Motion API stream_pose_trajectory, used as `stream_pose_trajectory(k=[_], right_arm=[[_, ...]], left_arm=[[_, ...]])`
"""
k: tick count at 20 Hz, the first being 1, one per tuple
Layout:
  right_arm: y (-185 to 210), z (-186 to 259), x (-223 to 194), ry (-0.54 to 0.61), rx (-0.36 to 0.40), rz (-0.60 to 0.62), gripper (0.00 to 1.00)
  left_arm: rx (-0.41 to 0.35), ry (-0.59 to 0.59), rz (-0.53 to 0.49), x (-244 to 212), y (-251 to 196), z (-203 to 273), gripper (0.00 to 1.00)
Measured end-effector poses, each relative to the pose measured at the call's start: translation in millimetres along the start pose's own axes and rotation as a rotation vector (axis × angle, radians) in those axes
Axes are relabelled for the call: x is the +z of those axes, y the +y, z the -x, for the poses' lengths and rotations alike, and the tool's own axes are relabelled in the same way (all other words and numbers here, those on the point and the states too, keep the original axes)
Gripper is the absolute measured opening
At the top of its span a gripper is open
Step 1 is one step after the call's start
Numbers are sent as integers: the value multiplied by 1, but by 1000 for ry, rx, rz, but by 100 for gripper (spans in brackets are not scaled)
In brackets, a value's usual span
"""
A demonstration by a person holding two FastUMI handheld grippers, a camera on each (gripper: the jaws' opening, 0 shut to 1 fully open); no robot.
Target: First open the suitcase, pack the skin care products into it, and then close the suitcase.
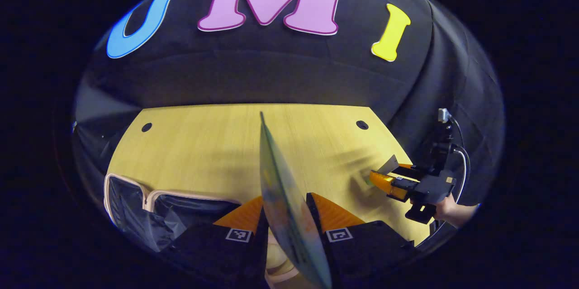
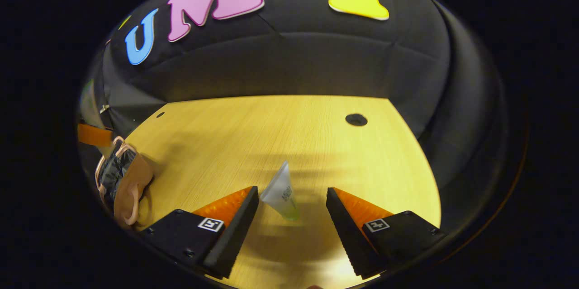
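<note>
So the left tool (image 1: 286,216) is pinching a thin flat packet (image 1: 282,189), looks like a sheet-mask sachet, glossy and seen edge-on, rising toward 12 o'clock from between the fingers. The suitcase (image 1: 135,207) is already lying open at about 8 o'clock in the left gripper view, pale trim around a dark shiny lining that looks crinkly like nylon.

Over in the right gripper view, the right tool (image 2: 292,216) is spread wide with a small squeeze tube (image 2: 281,191) standing between the fingers, not touching either one as far as I can tell. Tube is translucent plastic, flat crimped end up at 12 o'clock, greenish cap down on the counter (image 2: 294,135), which is smooth light wood grain.

If I were doing this bit: lower so the fingers bracket the fat lower part of the tube, not the thin crimp, then close slowly. It's soft plastic standing on a tiny cap, so I'd guess a nudge from one finger tips it. Center it first, squeeze gently, then carry it off to the suitcase at 9 o'clock
</note>
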State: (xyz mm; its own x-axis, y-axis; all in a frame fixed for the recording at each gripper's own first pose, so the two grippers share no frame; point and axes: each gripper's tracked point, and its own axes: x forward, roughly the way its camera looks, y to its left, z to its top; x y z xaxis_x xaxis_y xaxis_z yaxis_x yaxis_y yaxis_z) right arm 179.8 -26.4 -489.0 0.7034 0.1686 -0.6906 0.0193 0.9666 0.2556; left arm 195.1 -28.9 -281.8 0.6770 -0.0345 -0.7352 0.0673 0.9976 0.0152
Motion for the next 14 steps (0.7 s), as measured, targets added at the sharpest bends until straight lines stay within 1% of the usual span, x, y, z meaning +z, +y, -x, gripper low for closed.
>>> stream_pose_trajectory(k=[1,2,3,4,5,6,7,8,9,11,14], right_arm=[[1,-10,-5,20,3,-23,92],[6,-16,-7,30,17,-43,90],[4,-18,-13,40,5,-54,74],[3,-28,-13,27,-7,-63,54],[8,-18,-12,43,9,-73,35],[10,-15,-11,40,9,-68,32],[14,-8,-8,37,16,-46,27],[19,2,-3,21,21,-13,32],[28,13,3,7,33,11,32],[60,44,11,-7,91,10,32],[116,91,20,-41,164,37,31]], left_arm=[[31,11,8,-4,12,10,45],[55,19,23,-9,23,19,45],[73,25,46,-14,33,26,45],[81,39,75,-23,42,32,46],[89,53,105,-31,49,37,45],[93,67,132,-39,57,40,46],[96,86,156,-47,65,45,45],[98,98,174,-54,75,45,45],[100,115,186,-62,86,48,44],[113,165,179,-85,112,56,45],[100,299,160,-124,140,73,45]])
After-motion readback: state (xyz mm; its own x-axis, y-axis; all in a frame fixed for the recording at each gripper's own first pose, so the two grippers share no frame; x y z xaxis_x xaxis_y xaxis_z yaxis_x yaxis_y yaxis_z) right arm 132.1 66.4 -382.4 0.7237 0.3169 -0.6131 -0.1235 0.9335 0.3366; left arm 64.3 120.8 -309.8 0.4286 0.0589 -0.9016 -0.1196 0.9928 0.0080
